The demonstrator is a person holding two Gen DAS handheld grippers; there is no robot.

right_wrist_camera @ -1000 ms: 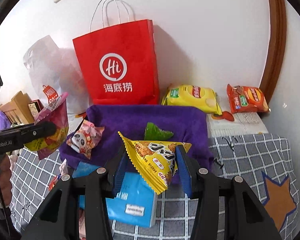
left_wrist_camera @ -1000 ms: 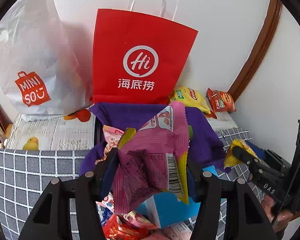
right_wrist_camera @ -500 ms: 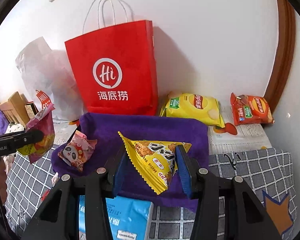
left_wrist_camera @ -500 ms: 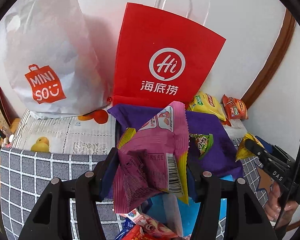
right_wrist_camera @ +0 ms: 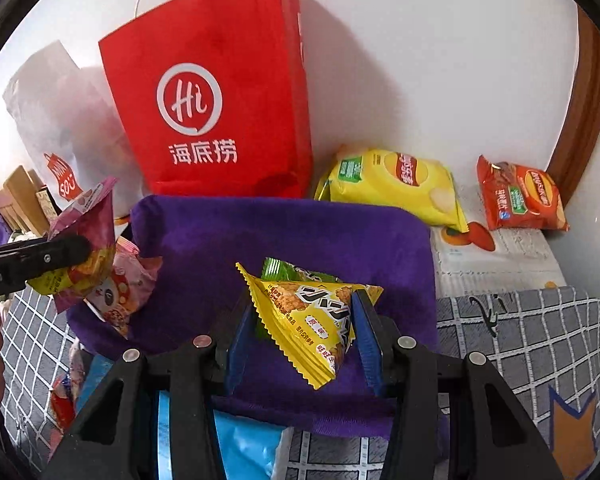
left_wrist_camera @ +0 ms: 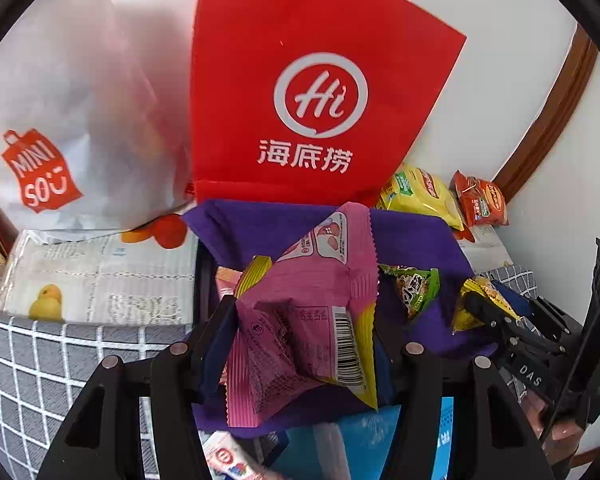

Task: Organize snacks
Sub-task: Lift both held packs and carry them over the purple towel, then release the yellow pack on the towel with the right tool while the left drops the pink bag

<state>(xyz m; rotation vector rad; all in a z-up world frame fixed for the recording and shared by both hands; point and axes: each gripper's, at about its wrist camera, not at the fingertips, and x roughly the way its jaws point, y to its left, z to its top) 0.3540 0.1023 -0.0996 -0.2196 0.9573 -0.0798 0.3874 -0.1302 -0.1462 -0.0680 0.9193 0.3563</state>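
Pinching a crinkly pink snack packet [left_wrist_camera: 300, 336] between its blue pads, the left hand-held gripper [left_wrist_camera: 304, 344] hangs over the near edge of a fuzzy purple cloth [left_wrist_camera: 412, 240], clamped on the foil so the bag folds in the middle, its serrated top edge sticking up and a barcode facing the lens. Over on the other side, the right hand-held gripper [right_wrist_camera: 300, 328] is closed on a shiny yellow packet [right_wrist_camera: 312, 316], triangular and puffed, with zigzag seams along its edges, held above that same plush purple cloth. A small green packet [right_wrist_camera: 284, 270] lies on the cloth just behind it, and a pink wrapper printed with a panda face [right_wrist_camera: 120, 292] sits at the cloth's left edge.

Behind the cloth stands a stiff red paper bag [right_wrist_camera: 216, 92] with a white logo and thin white cord handles, and beside it slumps a soft white plastic bag [left_wrist_camera: 68, 120]. To the right of the red bag lie a glossy yellow chip bag [right_wrist_camera: 396, 184] and a smaller orange-red one [right_wrist_camera: 520, 198], near a curved brown wooden trim. A grey grid-patterned cover [right_wrist_camera: 532, 336] spreads underneath everything.
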